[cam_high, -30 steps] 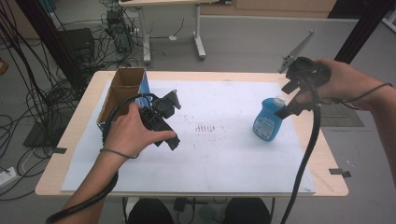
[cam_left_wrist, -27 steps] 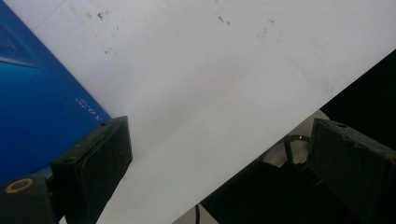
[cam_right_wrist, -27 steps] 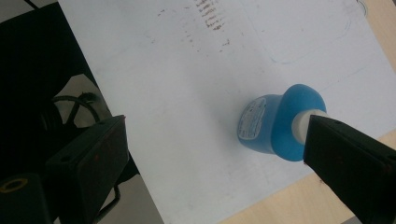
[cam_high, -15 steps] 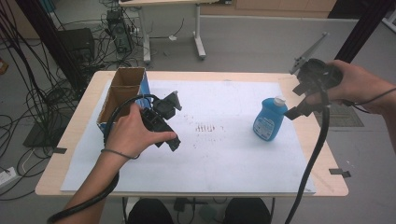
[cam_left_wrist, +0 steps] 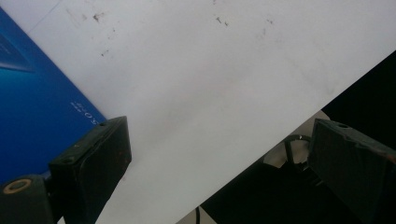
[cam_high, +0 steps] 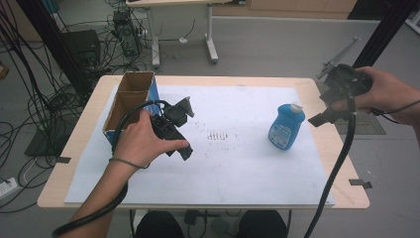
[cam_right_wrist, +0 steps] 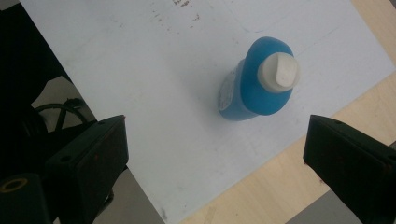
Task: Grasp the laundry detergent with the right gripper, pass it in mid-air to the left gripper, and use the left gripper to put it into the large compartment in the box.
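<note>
A blue soap bottle [cam_high: 286,127] with a white cap stands upright on the white paper, right of centre. In the right gripper view the bottle [cam_right_wrist: 259,80] shows from above, ahead of the wide-apart jaws. My right gripper [cam_high: 329,97] hangs open above the table's right edge, right of the bottle and apart from it, holding nothing [cam_right_wrist: 215,128]. My left gripper [cam_high: 185,130] is open and empty near the left side of the paper, just right of an open cardboard box [cam_high: 130,97]. Its jaws [cam_left_wrist: 219,133] point down at the paper beside the box's blue side [cam_left_wrist: 32,102].
The white paper [cam_high: 233,163] covers most of the wooden table [cam_high: 341,163]. Faint dark marks [cam_high: 218,135] lie at the paper's middle. Cables and equipment [cam_high: 44,99] crowd the floor to the left. Another table [cam_high: 178,15] stands behind.
My right gripper has drawn back to the right, from beside the bottle to over the table's right edge. The left gripper and the bottle have stayed put.
</note>
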Motion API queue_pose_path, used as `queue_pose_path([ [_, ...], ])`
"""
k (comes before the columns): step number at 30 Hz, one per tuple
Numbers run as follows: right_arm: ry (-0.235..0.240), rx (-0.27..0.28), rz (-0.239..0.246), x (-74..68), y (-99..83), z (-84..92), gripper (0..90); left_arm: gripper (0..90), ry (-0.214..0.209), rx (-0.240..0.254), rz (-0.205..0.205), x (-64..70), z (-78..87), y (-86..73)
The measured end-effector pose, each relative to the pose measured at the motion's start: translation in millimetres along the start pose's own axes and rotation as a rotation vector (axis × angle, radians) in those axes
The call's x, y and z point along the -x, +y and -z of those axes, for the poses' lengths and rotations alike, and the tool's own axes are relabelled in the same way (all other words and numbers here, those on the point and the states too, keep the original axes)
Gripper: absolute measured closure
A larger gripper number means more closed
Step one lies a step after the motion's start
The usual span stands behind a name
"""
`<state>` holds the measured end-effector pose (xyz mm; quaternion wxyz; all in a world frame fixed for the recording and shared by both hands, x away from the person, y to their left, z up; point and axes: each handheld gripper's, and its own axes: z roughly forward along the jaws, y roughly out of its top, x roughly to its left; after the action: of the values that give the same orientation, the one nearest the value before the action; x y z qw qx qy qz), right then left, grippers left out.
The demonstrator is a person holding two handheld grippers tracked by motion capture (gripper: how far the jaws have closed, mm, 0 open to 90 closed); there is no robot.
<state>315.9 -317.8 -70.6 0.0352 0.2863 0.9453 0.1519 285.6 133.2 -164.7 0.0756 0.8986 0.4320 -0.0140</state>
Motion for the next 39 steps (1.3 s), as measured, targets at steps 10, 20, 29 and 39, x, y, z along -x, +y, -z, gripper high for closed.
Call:
queue_pose_path([
  [10,-0.008,0.000,-0.034,4.4,-12.1,-3.4,6.4,6.2,0.000,-0.006,0.002,0.0,-1.5,1.8],
  [20,-0.010,0.012,-0.074,9.9,-27.6,-7.8,6.5,6.3,-0.001,-0.012,0.002,2.5,-5.8,5.1],
  [29,-0.024,0.032,-0.094,11.3,-38.8,-13.3,6.6,6.8,-0.006,-0.014,0.002,2.6,-6.9,5.7],
  [39,-0.032,0.050,-0.109,13.5,-53.2,-24.3,6.6,6.9,-0.007,-0.006,0.010,2.1,-6.7,3.1],
])
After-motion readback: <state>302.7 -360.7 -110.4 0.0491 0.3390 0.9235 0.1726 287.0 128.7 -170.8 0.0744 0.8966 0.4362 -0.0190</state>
